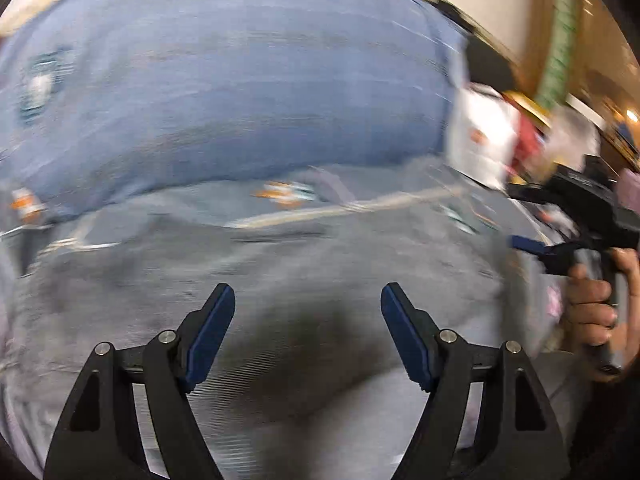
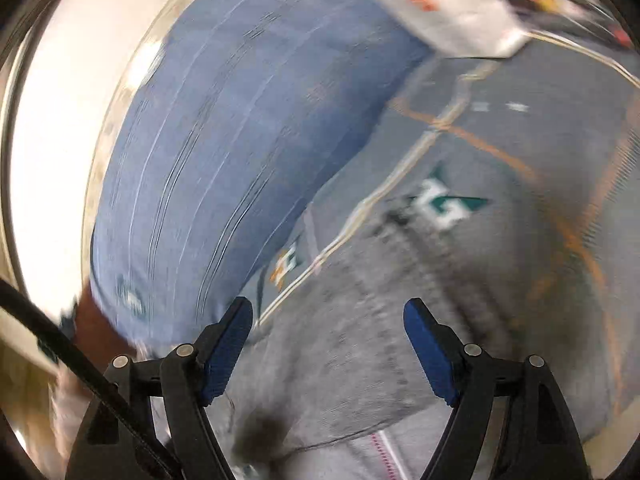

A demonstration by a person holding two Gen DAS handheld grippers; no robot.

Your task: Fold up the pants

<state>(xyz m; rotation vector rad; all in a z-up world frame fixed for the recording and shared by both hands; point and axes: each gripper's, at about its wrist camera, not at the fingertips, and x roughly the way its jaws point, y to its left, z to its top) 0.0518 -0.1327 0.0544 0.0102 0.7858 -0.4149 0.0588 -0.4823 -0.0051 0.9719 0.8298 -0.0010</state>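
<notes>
The pants (image 1: 224,92), blue denim, lie spread on a grey patterned bed cover (image 1: 280,264), ahead of both grippers, along the cover's far edge as our left wrist view has it; their long axis runs across that view and slantwise up the right one (both views are badly smeared). Our left gripper (image 1: 307,304) looks about as near the denim edge as our right gripper (image 2: 328,320), which sits just beside it. Both stand with fingers wide apart, holding nothing, touching nothing we can make out. A white bag (image 1: 480,136) lies at the pants' right end.
</notes>
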